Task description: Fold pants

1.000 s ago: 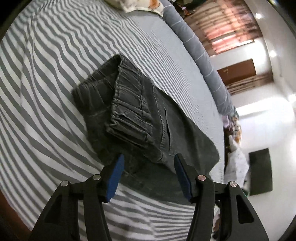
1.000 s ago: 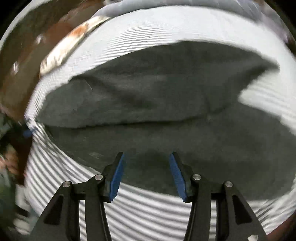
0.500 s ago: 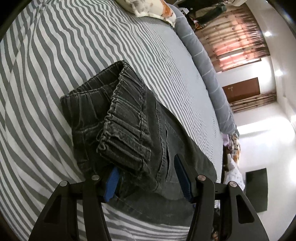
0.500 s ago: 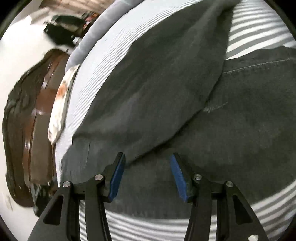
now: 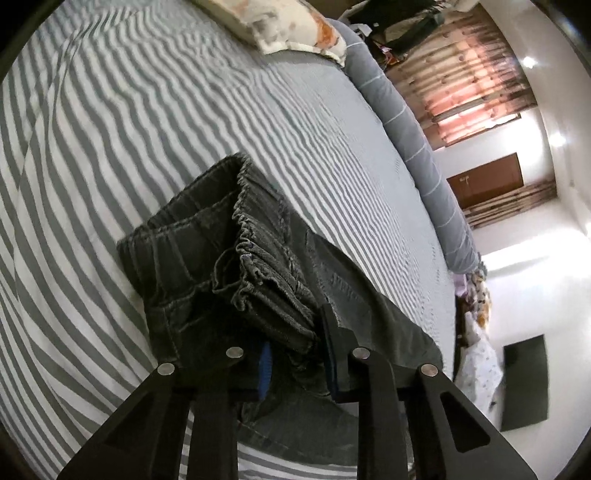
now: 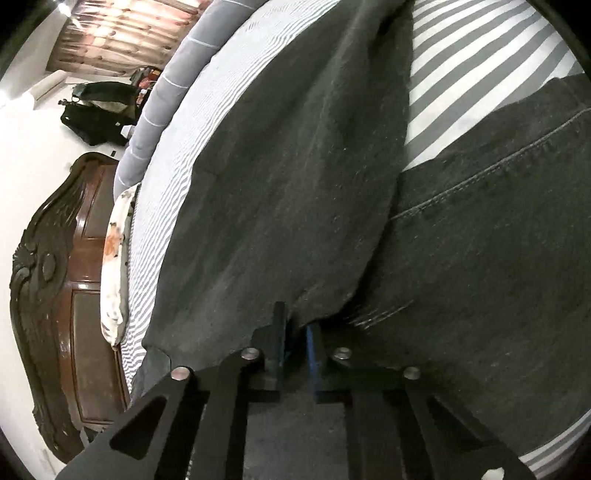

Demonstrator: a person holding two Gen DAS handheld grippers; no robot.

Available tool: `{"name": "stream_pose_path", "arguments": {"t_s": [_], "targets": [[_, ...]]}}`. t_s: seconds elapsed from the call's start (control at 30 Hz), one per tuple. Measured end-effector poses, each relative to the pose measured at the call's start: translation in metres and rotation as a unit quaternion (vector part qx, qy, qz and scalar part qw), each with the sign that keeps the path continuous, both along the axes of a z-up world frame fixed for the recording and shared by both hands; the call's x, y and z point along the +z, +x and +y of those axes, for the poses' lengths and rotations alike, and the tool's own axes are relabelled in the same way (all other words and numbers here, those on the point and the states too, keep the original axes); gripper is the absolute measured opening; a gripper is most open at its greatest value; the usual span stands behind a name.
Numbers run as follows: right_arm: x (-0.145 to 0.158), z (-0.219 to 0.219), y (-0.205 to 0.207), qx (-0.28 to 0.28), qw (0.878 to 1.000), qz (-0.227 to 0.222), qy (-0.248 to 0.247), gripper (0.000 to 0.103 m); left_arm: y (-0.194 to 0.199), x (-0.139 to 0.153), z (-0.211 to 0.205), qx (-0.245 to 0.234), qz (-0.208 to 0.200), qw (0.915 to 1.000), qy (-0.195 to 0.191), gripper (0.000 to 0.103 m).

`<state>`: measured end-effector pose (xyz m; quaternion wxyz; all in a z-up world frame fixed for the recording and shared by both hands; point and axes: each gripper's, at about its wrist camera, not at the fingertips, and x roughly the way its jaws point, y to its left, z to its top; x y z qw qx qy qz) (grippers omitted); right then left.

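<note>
Pants [image 5: 236, 280] being gripped on striped bed [image 5: 110, 147]
Waistband being closed on by left gripper [image 5: 295, 354]; right gripper [image 6: 295, 347] fingers clamped narrowly on fabric.

A grey-and-white striped bedsheet [image 5: 155, 122] covers the bed, with a flowered pillow [image 5: 291, 26] near a long grey bolster [image 5: 410, 122]. Behind stand a dark carved headboard [image 6: 62, 280], lit curtains [image 5: 476, 81] and what looks like a brown door [image 5: 487, 181].

Around you: bed with grey-and-white striped sheet [image 5: 155, 122]; floral pillow [image 5: 291, 33] at twelve o'clock; long grey bolster [image 5: 413, 122] along the far edge; carved dark wooden headboard [image 6: 55, 280] at nine o'clock; sunlit curtains [image 5: 476, 77] and brown door [image 5: 487, 181] at two o'clock; white walls.
</note>
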<state>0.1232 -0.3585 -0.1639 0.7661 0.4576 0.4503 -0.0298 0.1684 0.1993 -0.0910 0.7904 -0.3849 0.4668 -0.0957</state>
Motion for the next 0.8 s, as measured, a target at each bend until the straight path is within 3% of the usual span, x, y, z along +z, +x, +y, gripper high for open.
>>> {"name": "stream_pose_path", "arguments": {"t_s": [0.13,0.27,0.43,0.53,0.67,0.8], "targets": [[0.025,0.007,-0.009,0.027,0.998,-0.022,-0.044,0.004,0.009,0.015,-0.006,-0.023,-0.013,0.9992,0.029,0.022],[0.048,0.012,-0.026,0.041,0.997,-0.037,-0.053,0.004,0.021,0.032,-0.005,-0.061,-0.027,0.9959,0.061,0.022],[0.063,0.034,-0.057,0.075,0.994,-0.039,-0.074,0.004,0.034,0.044,-0.003,-0.130,-0.046,0.9838,0.115,0.022],[0.056,0.049,-0.073,0.093,0.992,-0.025,-0.075,0.004,0.036,0.035,0.004,-0.151,-0.037,0.9773,0.144,0.022],[0.032,0.061,-0.089,0.103,0.993,0.007,-0.060,0.004,0.028,0.004,0.019,-0.157,0.008,0.9700,0.185,0.022],[0.009,0.060,-0.093,0.104,0.993,0.033,-0.052,0.004,0.019,-0.025,0.025,-0.157,0.042,0.9664,0.199,0.022]]}}
